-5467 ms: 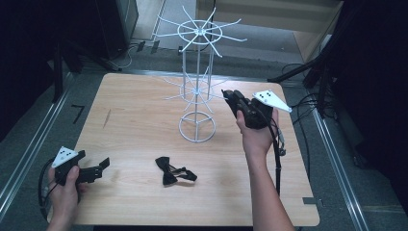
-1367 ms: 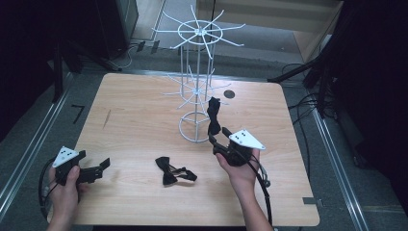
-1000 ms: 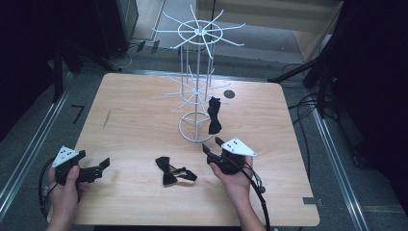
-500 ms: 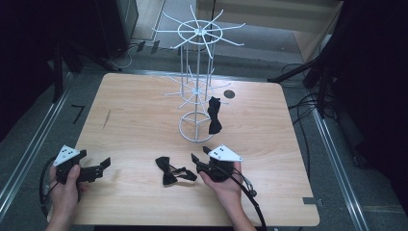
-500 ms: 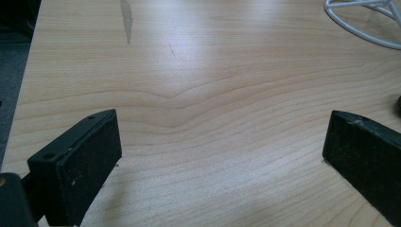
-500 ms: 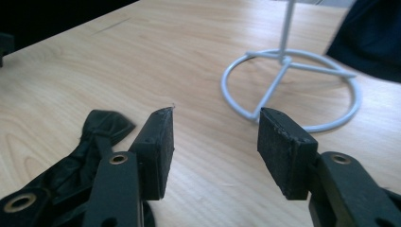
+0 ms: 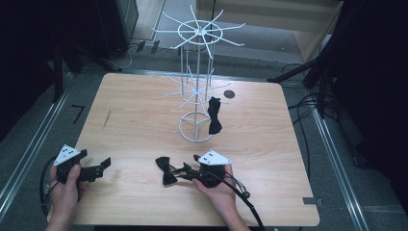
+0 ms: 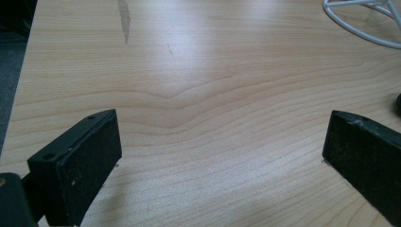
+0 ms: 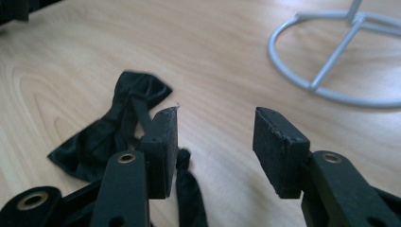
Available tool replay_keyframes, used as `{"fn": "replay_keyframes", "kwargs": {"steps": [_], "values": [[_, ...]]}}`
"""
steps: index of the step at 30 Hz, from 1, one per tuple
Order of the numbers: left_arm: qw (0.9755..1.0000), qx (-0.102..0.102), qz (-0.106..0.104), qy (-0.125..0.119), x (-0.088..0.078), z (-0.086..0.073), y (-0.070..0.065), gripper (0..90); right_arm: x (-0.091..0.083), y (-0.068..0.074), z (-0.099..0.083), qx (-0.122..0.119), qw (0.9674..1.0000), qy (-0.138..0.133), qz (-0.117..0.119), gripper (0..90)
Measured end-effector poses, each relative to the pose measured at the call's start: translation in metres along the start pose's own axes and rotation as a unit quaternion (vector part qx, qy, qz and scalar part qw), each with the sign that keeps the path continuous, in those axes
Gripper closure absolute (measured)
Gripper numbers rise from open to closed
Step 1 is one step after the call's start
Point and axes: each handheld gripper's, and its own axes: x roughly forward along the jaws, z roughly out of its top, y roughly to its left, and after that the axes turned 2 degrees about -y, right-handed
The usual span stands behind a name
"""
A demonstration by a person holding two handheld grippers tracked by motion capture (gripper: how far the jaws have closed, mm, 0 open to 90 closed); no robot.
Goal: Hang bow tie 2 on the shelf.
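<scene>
Just in front of the white rack (image 7: 195,103), the right tool (image 7: 188,172), jaws half apart and just closing on nothing, nears the flat-lying bow tie (image 7: 166,169) to grasp it, while the left tool (image 7: 98,167) rests wide apart.

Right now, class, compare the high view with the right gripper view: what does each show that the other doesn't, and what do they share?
High view alone: the left gripper held low over the table, a bow tie hanging on the white wire rack, and both the person's hands. Right gripper view alone: the bare gap between the right gripper pads, which have just been closing with nothing gripped. Shared: the bow tie lying flat, the rack's base ring, the wooden tabletop.
</scene>
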Motion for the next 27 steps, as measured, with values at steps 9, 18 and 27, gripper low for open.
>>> {"fn": "replay_keyframes", "kwargs": {"steps": [9,18,27], "values": [[1.0,-0.002,-0.003,0.002,0.0,0.0,0.0,0.0,0.005,0.009,-0.007,-0.017,0.9987,0.044,0.02,54.4],[1.0,-0.001,-0.003,0.002,0.0,0.0,0.0,0.0,0.004,0.012,-0.008,-0.05,0.9966,0.066,0.01,80.4],[1.0,-0.003,-0.005,0.002,0.0,0.0,0.001,0.0,0.0,0.01,-0.009,-0.038,0.9982,0.045,0.004,90.0]]}}
